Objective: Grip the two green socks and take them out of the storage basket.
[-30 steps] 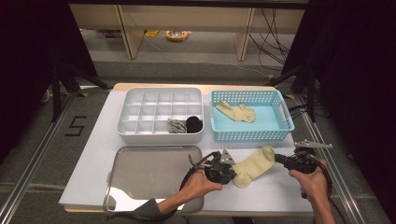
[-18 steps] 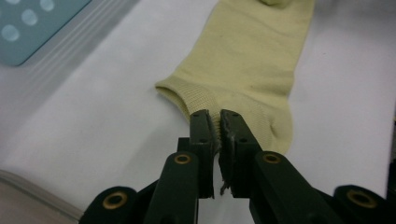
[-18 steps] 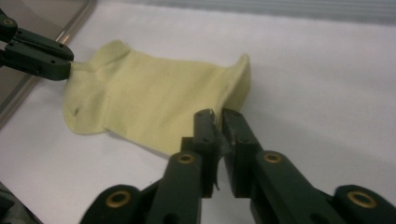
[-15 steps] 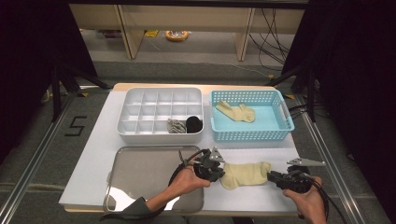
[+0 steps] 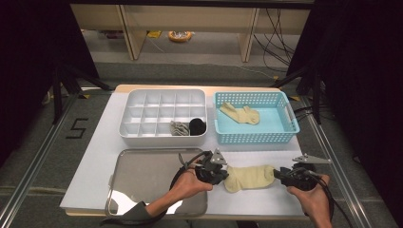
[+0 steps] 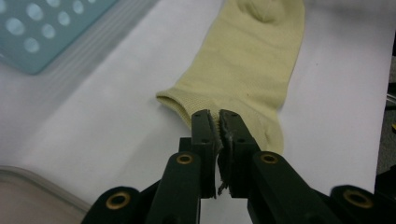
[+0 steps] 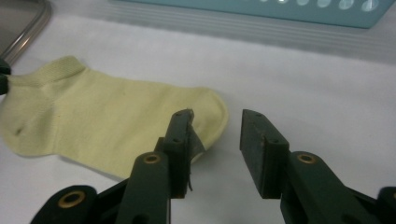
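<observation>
Flattened since before, the sock (image 5: 249,176) lies on the table — left gripper (image 6: 218,122) pinches its cuff, right gripper (image 7: 215,122) has just been opening off the toe; folding likely follows.

A white divider tray (image 5: 164,102) sits on the table (image 5: 102,147), holding a grey sock (image 5: 179,128) and black sock (image 5: 197,126). Right of it stands a blue basket (image 5: 285,124); in front, a metal tray (image 5: 142,175).

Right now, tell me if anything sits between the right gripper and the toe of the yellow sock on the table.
Nothing visible does. The right gripper has just been opening, and its jaws stand apart right at the toe of the sock, with bare white table around it. The left gripper pinches the cuff end.
</observation>
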Motion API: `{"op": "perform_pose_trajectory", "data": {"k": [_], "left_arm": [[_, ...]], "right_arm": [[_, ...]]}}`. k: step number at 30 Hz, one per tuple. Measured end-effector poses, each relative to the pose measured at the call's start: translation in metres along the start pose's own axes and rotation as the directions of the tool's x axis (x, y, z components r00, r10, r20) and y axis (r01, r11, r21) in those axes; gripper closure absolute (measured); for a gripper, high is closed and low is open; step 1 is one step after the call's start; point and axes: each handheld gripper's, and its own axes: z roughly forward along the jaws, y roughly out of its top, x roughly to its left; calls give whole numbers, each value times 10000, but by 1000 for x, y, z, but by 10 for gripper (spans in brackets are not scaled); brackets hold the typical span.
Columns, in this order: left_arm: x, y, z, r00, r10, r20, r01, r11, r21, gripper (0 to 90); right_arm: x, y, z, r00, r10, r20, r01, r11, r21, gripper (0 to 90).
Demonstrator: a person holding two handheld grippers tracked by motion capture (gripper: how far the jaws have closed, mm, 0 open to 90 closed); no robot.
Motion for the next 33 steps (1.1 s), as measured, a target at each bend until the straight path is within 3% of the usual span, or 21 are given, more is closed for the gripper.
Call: {"op": "perform_pose_trajectory", "data": {"k": [3,7,9,12,14,16,17,20,21,22,25,27,28,30,32,33], "left_arm": [[1,3,-9,9997,-167,-172,161,9992,-358,844],[3,9,-29,9992,-398,-11,396,9960,-797,844],[5,14,-43,9992,-410,17,409,9950,-908,844],[8,21,-61,9990,-437,-59,427,9928,-1120,844],[10,25,-70,9990,-446,-76,434,9917,-1208,844],[12,31,-79,9988,-478,-123,458,9910,-1255,844],[12,32,-81,9986,-519,-124,499,9907,-1263,844],[9,41,-90,9991,-408,72,414,9917,-1214,843],[7,43,-93,9993,-356,95,364,9928,-1143,843],[3,47,-99,9997,-249,82,257,9939,-1074,844],[0,51,-106,9999,-98,101,108,9944,-1053,843],[-3,53,-111,10000,-68,-20,66,9959,-904,843],[-4,54,-112,10000,-36,-90,29,9962,-867,842],[-5,56,-107,9999,34,-98,-41,9973,-731,842],[-10,59,-88,9998,53,207,-41,9984,-565,842],[-10,59,-88,9998,53,207,-41,9984,-565,842]], "right_arm": [[1,1,0,9999,-107,-77,107,9999,-57,637],[4,4,-1,9989,7,-472,-14,9999,-150,638],[9,5,-4,9977,423,-526,-428,9990,-83,640],[8,6,-7,9989,94,-469,-107,9996,-274,642],[7,7,-8,9987,-78,-502,57,9991,-415,644],[9,7,-8,9969,416,-674,-442,9983,-371,645],[7,6,-9,9983,217,-542,-234,9992,-322,647],[7,5,-9,9966,539,-628,-560,9979,-322,648],[4,6,-11,9992,143,-372,-152,9996,-245,648],[3,6,-11,9991,141,-412,-151,9995,-259,648],[4,6,-12,9991,168,-393,-177,9995,-249,649],[5,6,-11,9980,298,-550,-315,9990,-311,649],[3,6,-9,9961,221,-853,-262,9985,-478,649],[2,5,-9,9978,160,-651,-185,9991,-383,649],[2,5,-11,9982,273,-527,-291,9990,-330,649],[2,5,-11,9982,273,-527,-291,9990,-330,649]]}}
